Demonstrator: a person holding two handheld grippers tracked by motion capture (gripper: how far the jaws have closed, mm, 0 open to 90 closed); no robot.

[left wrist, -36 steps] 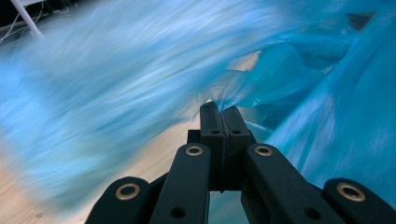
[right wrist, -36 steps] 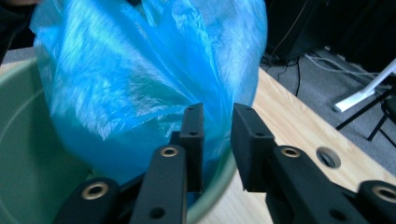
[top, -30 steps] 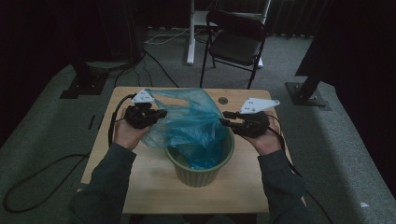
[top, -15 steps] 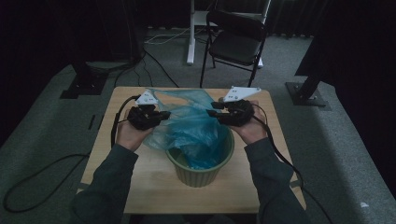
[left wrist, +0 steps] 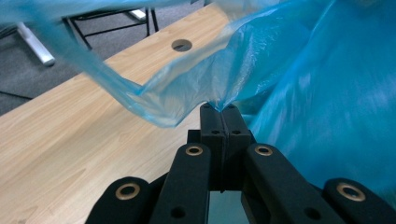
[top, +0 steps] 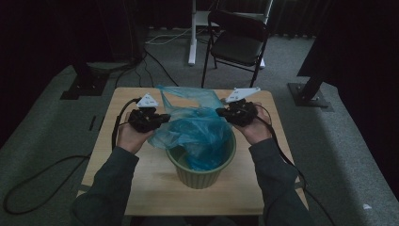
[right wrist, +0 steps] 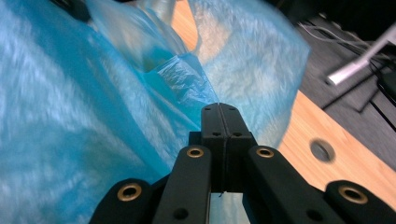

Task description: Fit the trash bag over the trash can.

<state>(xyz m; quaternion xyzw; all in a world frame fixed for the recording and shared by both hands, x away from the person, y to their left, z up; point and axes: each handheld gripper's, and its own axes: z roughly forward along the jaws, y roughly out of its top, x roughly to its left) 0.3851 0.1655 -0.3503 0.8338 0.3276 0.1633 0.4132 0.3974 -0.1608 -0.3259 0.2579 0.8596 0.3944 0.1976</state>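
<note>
A thin, translucent blue plastic bag sat partly inside a ribbed, pale green round bin near the middle of the light wooden desk, a little toward its near edge, while a person in dark sleeves worked its mouth apart with a gripper in each hand. The bag's lower part hung down into the bin; its upper part billowed above the rim and spread toward the desk's far edge, apparently so the film could be drawn open and folded over the rim as a liner.

The left gripper had its black jaws pressed together on a pinch of the bag's rim, the film fanning out from the tips; in the high view it was held just left of the bin, above the desk's left half. The right gripper had just been closing, and its jaws stood together at the film; the blue plastic crowded right up to the tips, so it appeared to have caught an edge on the opposite side, though the pinch itself was hard to make out. In the high view it hovered over the bin's right far side.

Both forearms came in from the near edge and angled slightly outward, the hands held level and roughly palm-in, the grippers pointing toward each other across the bag. A round cable hole lay in the desk near its far edge, beyond the plastic. A black folding chair stood on the grey carpet past the desk.
</note>
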